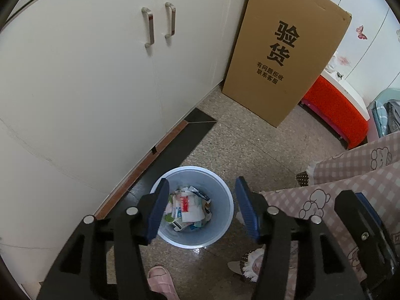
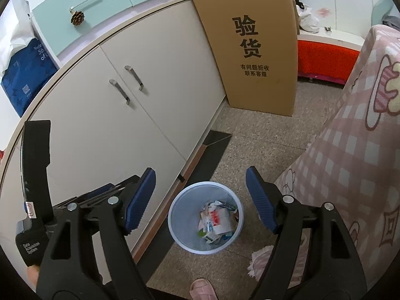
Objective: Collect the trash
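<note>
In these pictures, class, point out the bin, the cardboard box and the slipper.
Bin (image 1: 225, 200): left wrist view, bare inner wall.
Cardboard box (image 2: 272, 95): right wrist view, printed front face.
Slipper (image 1: 160, 278): left wrist view, pink upper.

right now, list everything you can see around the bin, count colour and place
trash bin: one, pale blue, on the floor by the cabinet
trash: a pile of mixed white and coloured wrappers, inside the bin
cabinet: one, white, two doors with metal handles, behind the bin
cardboard box: one, brown with black print, upright at the cabinet's end
bench: one, orange with a white top, beyond the box
blanket: one, pink check, right of the bin
pine cones: two, brown, on the pale green drawers above the cabinet
slipper: one in view, pink, near edge of the floor
left gripper: black, blue pads, open above the bin
right gripper: black, blue pads, open above the bin
</note>
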`<state>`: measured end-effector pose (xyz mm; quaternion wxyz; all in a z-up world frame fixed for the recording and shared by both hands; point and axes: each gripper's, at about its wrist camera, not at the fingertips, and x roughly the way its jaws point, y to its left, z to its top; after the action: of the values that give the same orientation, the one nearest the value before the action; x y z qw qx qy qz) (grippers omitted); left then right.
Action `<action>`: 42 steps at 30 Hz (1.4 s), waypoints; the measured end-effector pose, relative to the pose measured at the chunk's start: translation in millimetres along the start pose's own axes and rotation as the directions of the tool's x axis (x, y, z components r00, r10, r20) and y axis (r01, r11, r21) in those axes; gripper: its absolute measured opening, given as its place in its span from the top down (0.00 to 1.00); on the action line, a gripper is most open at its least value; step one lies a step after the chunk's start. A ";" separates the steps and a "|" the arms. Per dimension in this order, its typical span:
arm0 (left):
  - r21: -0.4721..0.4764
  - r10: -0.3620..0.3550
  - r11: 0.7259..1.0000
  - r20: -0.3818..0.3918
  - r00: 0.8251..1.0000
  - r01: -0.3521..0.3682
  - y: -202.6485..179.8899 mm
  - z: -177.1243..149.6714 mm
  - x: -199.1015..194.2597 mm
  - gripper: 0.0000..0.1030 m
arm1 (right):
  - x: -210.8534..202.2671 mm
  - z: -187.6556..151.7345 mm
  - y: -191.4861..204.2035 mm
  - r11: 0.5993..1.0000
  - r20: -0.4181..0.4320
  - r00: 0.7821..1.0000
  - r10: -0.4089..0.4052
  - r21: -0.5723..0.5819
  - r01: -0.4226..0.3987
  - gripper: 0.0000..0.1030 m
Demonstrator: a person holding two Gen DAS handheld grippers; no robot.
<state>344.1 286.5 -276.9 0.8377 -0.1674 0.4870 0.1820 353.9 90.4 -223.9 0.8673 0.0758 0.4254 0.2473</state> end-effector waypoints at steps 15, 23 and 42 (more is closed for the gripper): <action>0.008 0.007 1.000 0.173 0.985 -0.008 16.6 -26.6 -114.8 0.37 | -106.8 -2.5 37.5 0.997 0.096 0.995 0.040 -0.067 -0.033 0.26; 0.099 -0.074 0.994 0.329 0.942 0.043 -3.9 -63.9 -214.0 0.30 | -214.0 -21.6 35.5 0.996 0.226 0.974 -0.006 -0.087 0.027 0.22; 0.333 -0.298 0.936 0.578 0.760 0.115 -53.2 -187.9 -390.7 0.16 | -416.1 -120.2 26.2 0.966 0.542 0.819 -0.189 -0.049 0.255 0.12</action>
<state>47.6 98.3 -17.0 0.9805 -0.0324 0.1837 0.0622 36.5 -101.7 1.2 0.9768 0.0395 0.1584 0.1387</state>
